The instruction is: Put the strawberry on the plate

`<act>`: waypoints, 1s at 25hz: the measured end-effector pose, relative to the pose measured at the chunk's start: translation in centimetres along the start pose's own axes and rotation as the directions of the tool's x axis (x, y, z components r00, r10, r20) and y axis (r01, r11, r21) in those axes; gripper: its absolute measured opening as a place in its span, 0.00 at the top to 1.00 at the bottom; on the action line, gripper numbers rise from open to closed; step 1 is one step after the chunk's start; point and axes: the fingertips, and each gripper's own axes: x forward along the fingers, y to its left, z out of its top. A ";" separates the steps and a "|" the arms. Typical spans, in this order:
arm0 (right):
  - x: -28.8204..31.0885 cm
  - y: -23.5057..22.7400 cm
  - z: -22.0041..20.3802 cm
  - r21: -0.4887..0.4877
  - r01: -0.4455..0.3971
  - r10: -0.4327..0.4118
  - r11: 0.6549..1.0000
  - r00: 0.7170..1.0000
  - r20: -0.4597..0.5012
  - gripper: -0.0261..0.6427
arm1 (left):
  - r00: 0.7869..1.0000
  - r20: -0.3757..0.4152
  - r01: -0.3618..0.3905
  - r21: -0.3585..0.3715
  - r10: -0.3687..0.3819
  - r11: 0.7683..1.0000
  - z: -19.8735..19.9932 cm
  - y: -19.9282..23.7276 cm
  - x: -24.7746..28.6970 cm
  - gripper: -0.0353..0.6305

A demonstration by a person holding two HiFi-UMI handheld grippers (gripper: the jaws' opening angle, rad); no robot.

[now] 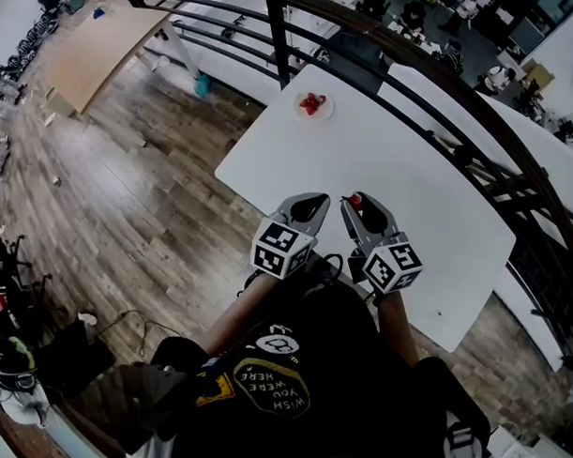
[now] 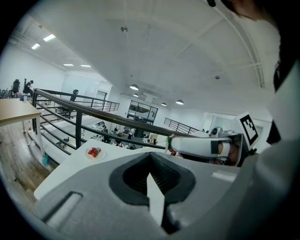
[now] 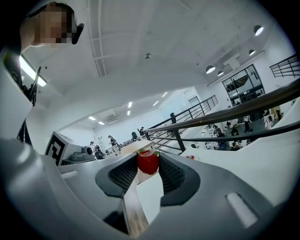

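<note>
Left gripper (image 1: 314, 202): clenched with nothing in it. In its own view the dark pads meet at a point at the tip (image 2: 150, 154), with only a hollow behind them. It hangs above the near part of the table, just left of the right gripper.
Right gripper (image 1: 355, 198): grasping the strawberry at the very tip of its jaws (image 3: 148, 159), with the pads pressing on both of its sides.
Strawberry (image 1: 357, 203): above the near middle of the table, well apart from the plate. From the head view only a small red spot shows between the jaw tips. The right gripper view shows it more fully (image 3: 148, 162), red with a bit of green at the top, its lower part cut off by the gripper body.
Plate (image 1: 325, 113): small and white, at the far end of the table close to the railing, and seen tiny in the left gripper view (image 2: 87, 154).
Fruit on the plate (image 1: 311, 103): a red cluster (image 2: 94, 152), too small to count the pieces.
Table (image 1: 401, 162): white, with its near right part hidden behind the grippers and the person.
Railing (image 1: 433, 74): dark bars along the far side of the table.
Person's hands: hidden under the marker cubes (image 1: 279, 248); only the forearms and a black shirt (image 1: 281, 383) show.
</note>
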 end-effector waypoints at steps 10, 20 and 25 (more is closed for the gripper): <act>7.0 0.3 0.4 -0.031 0.066 -0.067 0.997 0.998 -0.013 0.75 | 0.999 -0.009 0.051 -0.050 -0.052 0.997 0.7 7.3 -0.3 0.94; 11.1 -0.5 -0.8 -0.020 0.101 -0.103 0.995 0.992 -0.068 0.75 | 0.997 -0.036 0.060 -0.101 -0.064 0.993 -0.3 11.9 1.6 0.94; 13.0 -2.8 -1.1 -0.027 0.097 -0.099 0.995 0.991 -0.088 0.75 | 0.997 -0.062 0.037 -0.119 -0.045 0.992 -1.0 13.5 3.6 0.94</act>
